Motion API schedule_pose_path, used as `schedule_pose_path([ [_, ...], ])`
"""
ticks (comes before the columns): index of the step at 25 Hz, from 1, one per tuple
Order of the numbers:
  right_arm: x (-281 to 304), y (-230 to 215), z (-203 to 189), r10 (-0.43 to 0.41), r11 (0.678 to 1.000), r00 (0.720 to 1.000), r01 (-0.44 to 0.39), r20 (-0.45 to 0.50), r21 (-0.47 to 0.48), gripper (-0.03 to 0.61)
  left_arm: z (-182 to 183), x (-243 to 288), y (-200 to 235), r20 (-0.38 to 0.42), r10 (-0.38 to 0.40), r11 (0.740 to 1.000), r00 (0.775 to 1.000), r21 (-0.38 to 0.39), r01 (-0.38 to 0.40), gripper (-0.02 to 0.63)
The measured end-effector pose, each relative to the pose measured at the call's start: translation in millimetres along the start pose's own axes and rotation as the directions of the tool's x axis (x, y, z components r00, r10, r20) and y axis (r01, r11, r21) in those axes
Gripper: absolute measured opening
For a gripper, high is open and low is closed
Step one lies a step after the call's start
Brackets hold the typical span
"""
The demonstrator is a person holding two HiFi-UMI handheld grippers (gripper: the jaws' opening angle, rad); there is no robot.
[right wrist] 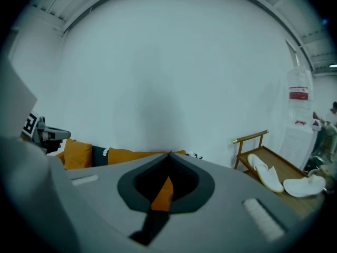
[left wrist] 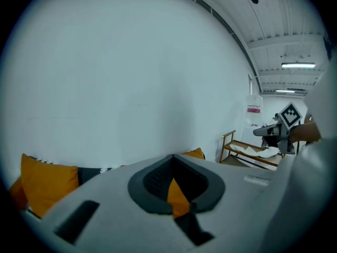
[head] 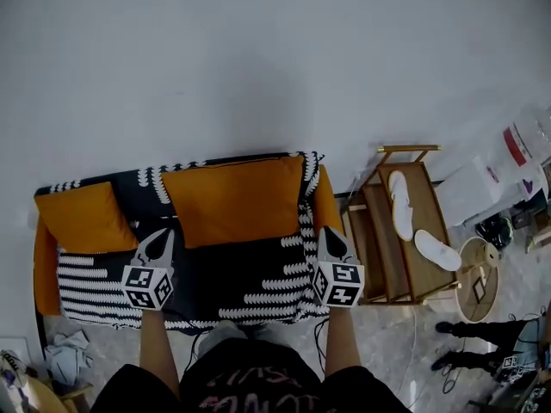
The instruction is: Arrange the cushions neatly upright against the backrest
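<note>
A large orange cushion point(head: 232, 198) leans upright against the backrest of the sofa point(head: 258, 291), which has a black-and-white patterned cover. A smaller orange cushion point(head: 84, 218) stands at the sofa's left end. My left gripper point(head: 165, 233) hovers by the large cushion's lower left corner, its jaws shut with nothing in them. My right gripper point(head: 326, 231) is over the sofa's right orange armrest point(head: 327, 205), also shut and empty. In the left gripper view the closed tips point(left wrist: 172, 156) face the white wall above the small cushion point(left wrist: 47, 183). The right gripper point(right wrist: 169, 153) looks over the large cushion point(right wrist: 137, 154).
A wooden rack point(head: 376, 231) holding white slippers point(head: 400, 200) stands right of the sofa. Beyond it are a round stool point(head: 478, 274) and white bags point(head: 508, 162). Crumpled cloth point(head: 69, 355) lies on the floor at lower left. A person's shoes point(head: 456, 342) show at lower right.
</note>
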State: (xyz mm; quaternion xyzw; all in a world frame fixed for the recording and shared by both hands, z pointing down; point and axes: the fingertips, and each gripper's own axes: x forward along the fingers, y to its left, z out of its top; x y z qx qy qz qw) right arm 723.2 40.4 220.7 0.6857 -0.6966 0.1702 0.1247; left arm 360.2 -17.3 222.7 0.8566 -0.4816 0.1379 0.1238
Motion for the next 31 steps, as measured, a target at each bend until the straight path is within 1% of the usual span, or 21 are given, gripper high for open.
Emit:
schedule_pose_path([
  [2, -10, 6, 13, -0.005, 1.0, 1.0, 0.006, 0.023, -0.007, -0.002, 12, -8, 4, 0.018, -0.003, 1.0, 1.0, 0.02, 0.003, 0.0],
  [4, -22, 15, 20, -0.008, 1.0, 0.999, 0.009, 0.039, -0.018, -0.002, 19, -17, 8, 0.03, -0.01, 1.0, 0.999, 0.023, 0.009, 0.0],
  [8, -39, 32, 37, -0.024, 0.999, 0.996, 0.027, 0.083, -0.031, -0.002, 40, -27, 15, 0.073, -0.044, 0.998, 0.996, 0.041, 0.041, 0.0],
  [15, -63, 61, 46, -0.039, 0.997, 0.992, 0.046, 0.117, -0.054, -0.002, 66, -47, 13, 0.127, -0.107, 0.992, 0.986, 0.082, 0.097, 0.001],
  [19, -71, 70, 47, -0.047, 0.996, 0.991, 0.056, 0.126, -0.069, -0.002, 77, -55, 14, 0.186, -0.147, 0.989, 0.972, 0.038, 0.142, 0.002],
  [21, -75, 71, 48, -0.055, 0.995, 0.99, 0.065, 0.133, -0.072, -0.002, 82, -58, 14, 0.213, -0.161, 0.987, 0.964, 0.032, 0.158, 0.002],
  [26, -81, 64, 51, -0.068, 0.995, 0.987, 0.079, 0.148, -0.068, -0.002, 89, -55, 7, 0.203, -0.177, 0.984, 0.963, 0.065, 0.167, 0.002],
  [31, -85, 54, 56, -0.049, 0.995, 0.988, 0.061, 0.148, -0.078, -0.002, 91, -52, -7, 0.196, -0.162, 0.987, 0.967, 0.058, 0.153, 0.003],
])
